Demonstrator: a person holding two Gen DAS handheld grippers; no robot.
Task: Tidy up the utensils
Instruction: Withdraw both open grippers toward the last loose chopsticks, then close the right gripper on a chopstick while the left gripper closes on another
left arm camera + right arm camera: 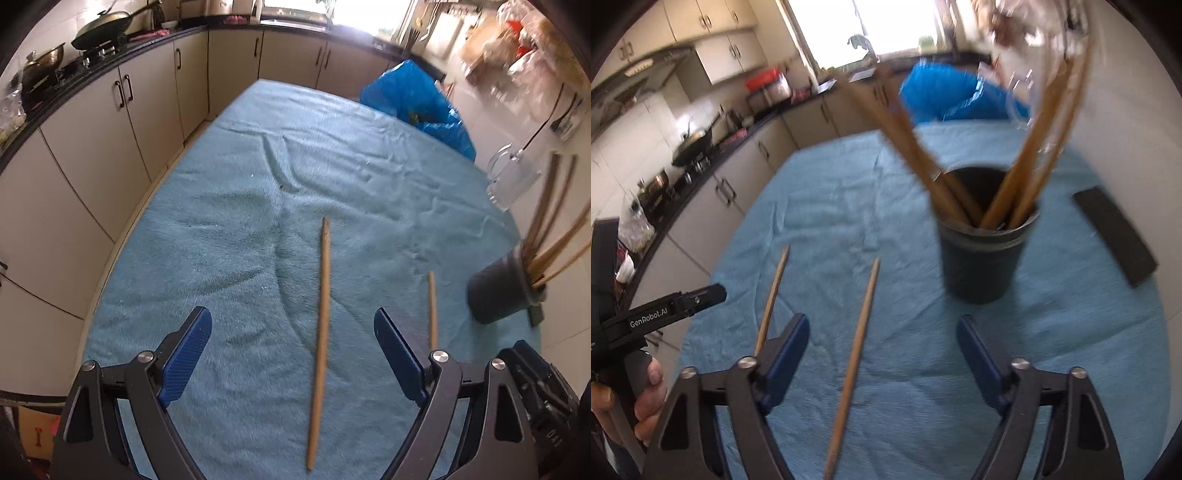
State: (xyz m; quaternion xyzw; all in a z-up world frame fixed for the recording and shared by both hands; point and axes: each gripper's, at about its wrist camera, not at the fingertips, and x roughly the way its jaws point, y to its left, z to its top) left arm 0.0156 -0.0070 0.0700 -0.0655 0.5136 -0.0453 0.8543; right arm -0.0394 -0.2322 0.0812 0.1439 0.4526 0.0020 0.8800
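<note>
Two loose wooden chopsticks lie on the blue towel (240,221). In the left wrist view one chopstick (320,339) lies between my open left gripper (293,325)'s blue fingers; the other chopstick (432,310) lies just right of them. In the right wrist view one chopstick (855,354) lies between my open right gripper (882,328)'s fingers and the other chopstick (772,299) lies to the left. A dark cup (982,254) holding several chopsticks stands ahead; it also shows in the left wrist view (498,291). Both grippers are empty.
A clear glass mug (511,177) stands at the towel's right edge. A blue plastic bag (417,99) sits at the far end. A flat black block (1115,236) lies right of the cup. Kitchen cabinets (110,147) run along the left. The left gripper's handle (657,314) shows at left.
</note>
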